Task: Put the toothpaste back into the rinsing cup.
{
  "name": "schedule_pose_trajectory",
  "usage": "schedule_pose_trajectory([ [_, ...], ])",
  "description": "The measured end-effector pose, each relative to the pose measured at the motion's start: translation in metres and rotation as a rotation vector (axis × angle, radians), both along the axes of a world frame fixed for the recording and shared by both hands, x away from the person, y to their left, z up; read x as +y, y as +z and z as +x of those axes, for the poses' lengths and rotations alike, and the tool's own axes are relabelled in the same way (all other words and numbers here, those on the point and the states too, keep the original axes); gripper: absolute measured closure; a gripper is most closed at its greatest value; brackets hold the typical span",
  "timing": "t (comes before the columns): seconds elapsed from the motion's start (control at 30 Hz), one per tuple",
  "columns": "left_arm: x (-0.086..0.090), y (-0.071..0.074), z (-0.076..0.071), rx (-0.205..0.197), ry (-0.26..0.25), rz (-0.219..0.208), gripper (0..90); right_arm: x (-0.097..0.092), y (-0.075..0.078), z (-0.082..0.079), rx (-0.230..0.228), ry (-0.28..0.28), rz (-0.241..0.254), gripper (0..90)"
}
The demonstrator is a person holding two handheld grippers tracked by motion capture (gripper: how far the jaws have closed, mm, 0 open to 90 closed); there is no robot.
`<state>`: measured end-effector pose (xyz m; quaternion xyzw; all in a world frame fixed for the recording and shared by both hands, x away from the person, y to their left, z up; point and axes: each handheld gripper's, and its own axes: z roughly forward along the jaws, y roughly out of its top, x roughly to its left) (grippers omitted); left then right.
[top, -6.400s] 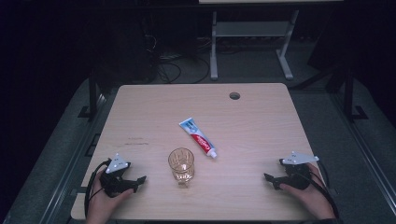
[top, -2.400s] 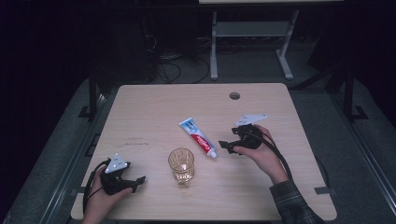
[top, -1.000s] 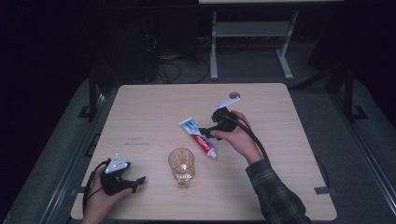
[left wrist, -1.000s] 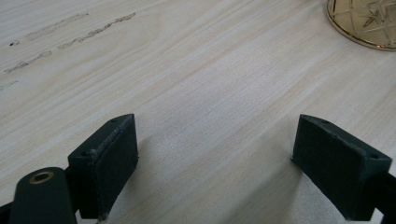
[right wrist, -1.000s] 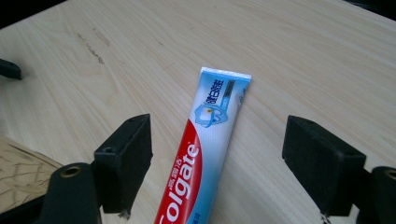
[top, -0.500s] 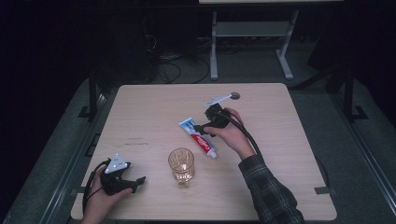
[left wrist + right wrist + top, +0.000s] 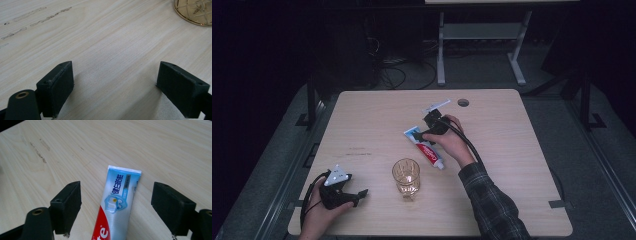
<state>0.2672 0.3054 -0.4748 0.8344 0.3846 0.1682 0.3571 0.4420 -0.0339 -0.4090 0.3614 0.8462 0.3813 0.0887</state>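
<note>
table (image 7: 362, 125): pale matt wood | toothpaste tube (image 7: 117, 202): glossy plastic | glass (image 7: 406, 176): amber, patterned

1. White, red and light-blue toothpaste tube (image 7: 426, 147): lies flat near the middle of the light wooden table (image 7: 377, 125), set diagonally, flat crimped end toward the far left, cap end toward the near right. In the right gripper view (image 7: 116, 202), sits between the two spread black jaws, touching neither.
2. Amber cut-pattern drinking glass (image 7: 406, 177): stands upright, just nearer than the tube, apart from it.
</note>
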Motion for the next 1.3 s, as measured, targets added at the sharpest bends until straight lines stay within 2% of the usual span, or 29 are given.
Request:
schedule_pose_trajectory([
  [0.3, 0.000, 0.000, 0.000, 0.000, 0.002, -0.002, 13.1, 0.009, -0.013, 0.006, 0.031, -0.004, -0.022, 23.7],
  [0.67, 0.000, 0.000, 0.000, 0.000, -0.001, -0.001, 13.1, 0.026, -0.023, 0.018, 0.046, -0.020, -0.093, 23.7],
  [0.8, 0.000, 0.000, -0.001, 0.000, -0.001, -0.002, 13.2, 0.028, -0.026, 0.021, 0.047, -0.025, -0.099, 23.8],
  [1.03, 0.000, 0.000, -0.001, 0.001, -0.002, -0.001, 13.1, 0.030, -0.038, 0.029, 0.088, -0.045, -0.111, 23.8],
  [1.23, 0.000, 0.000, -0.001, 0.001, -0.002, -0.001, 13.1, 0.032, -0.043, 0.032, 0.103, -0.049, -0.130, 23.9],
  [1.3, 0.000, 0.000, -0.001, 0.001, -0.002, -0.001, 13.1, 0.033, -0.045, 0.034, 0.112, -0.052, -0.152, 23.8],
])
